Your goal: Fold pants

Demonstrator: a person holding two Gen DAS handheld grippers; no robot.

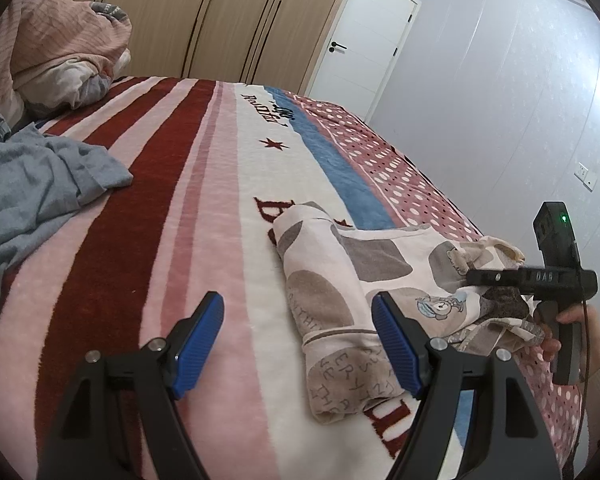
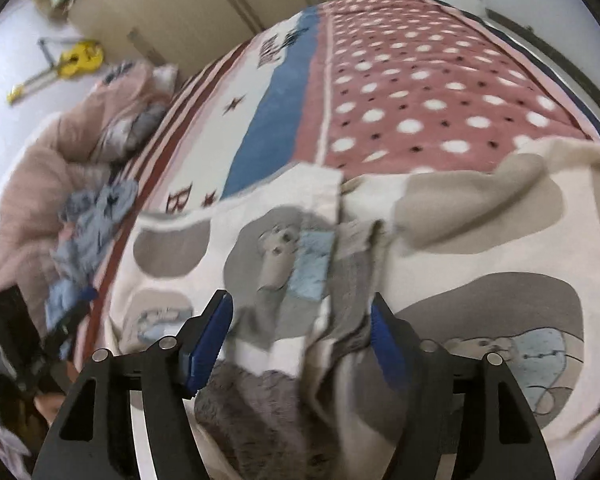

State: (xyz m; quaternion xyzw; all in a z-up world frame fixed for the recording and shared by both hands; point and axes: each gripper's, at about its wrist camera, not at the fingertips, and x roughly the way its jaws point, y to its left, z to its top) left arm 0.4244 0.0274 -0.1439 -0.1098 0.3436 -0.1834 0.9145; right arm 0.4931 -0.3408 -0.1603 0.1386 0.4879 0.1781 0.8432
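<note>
Meanwhile, both grippers stood open: the left gripper (image 1: 298, 346) empty beside the pants (image 1: 340, 280), the right gripper (image 2: 300, 338) astride a loose fold.

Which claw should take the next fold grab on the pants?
Right, probably. The right claw is open directly over bunched cloth of the pants, fabric between its pads. The left claw hangs open with mostly bare blanket between its pads, only one pad beside a leg.

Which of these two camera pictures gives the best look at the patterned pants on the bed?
The left wrist view: the pants lie sharp and almost whole on the striped blanket, one rolled leg stretching away. The right wrist view sits very close and blurred, so the pants fill the frame and only patches of the print show.
</note>
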